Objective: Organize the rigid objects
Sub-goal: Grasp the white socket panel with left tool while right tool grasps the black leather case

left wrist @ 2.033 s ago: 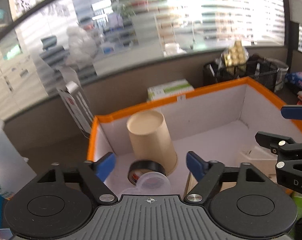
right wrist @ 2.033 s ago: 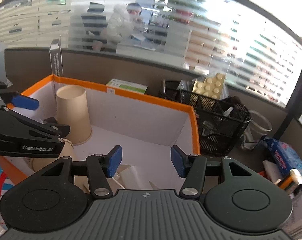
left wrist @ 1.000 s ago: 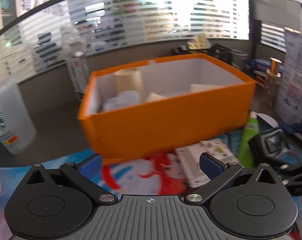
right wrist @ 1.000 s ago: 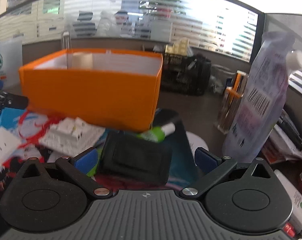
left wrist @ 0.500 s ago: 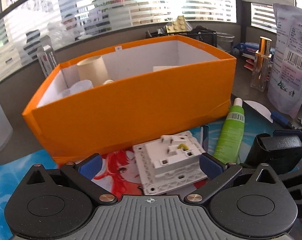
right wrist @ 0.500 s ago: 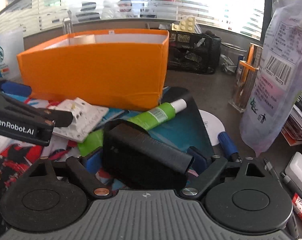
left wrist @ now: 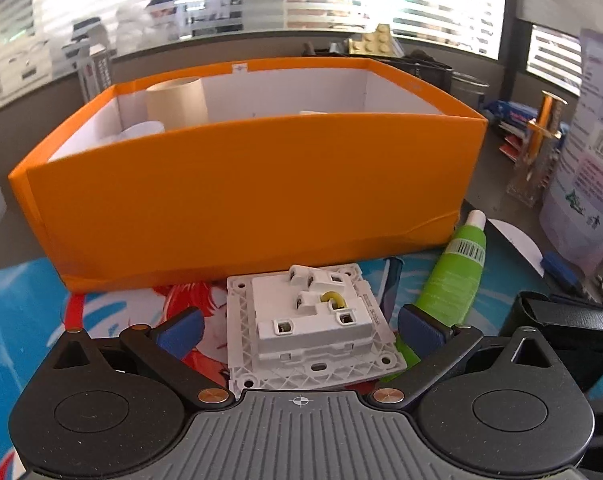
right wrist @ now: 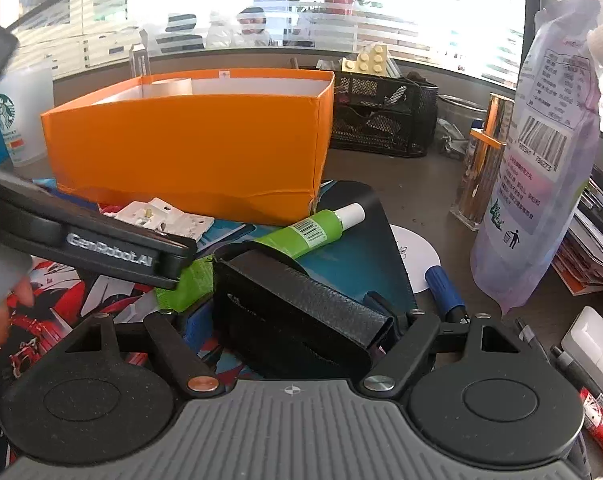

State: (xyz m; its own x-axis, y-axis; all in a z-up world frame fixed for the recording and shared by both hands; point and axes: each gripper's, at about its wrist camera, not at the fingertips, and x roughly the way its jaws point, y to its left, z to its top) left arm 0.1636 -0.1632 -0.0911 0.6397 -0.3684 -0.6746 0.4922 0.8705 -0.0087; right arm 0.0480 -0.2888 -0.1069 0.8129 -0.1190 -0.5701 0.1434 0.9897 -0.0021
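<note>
Black case sits between the right gripper fingers, blue pads pressed on both its sides; jaws have just been closing on it & now grip it, case tilted w/ its far end toward 11 o'clock. In left wrist view the same case shows at 4 o'clock, far right edge. White socket module lies back-side up on the printed mat, between the left gripper fingers but not touched: jaws wide open, pads well clear on each side. Green tube lies just beside the case at 12 o'clock, white cap pointing to 2 o'clock, its tail under the left gripper's finger in right wrist view. Orange box stands beyond at 12 o'clock, touching nothing held; inside, a paper cup upside down at its back-left corner, other white bits, can't tell what. Blue marker at 3 o'clock of the case; purple pouch upright at 2 o'clock; black mesh organiser behind the box at 1 o'clock.
</note>
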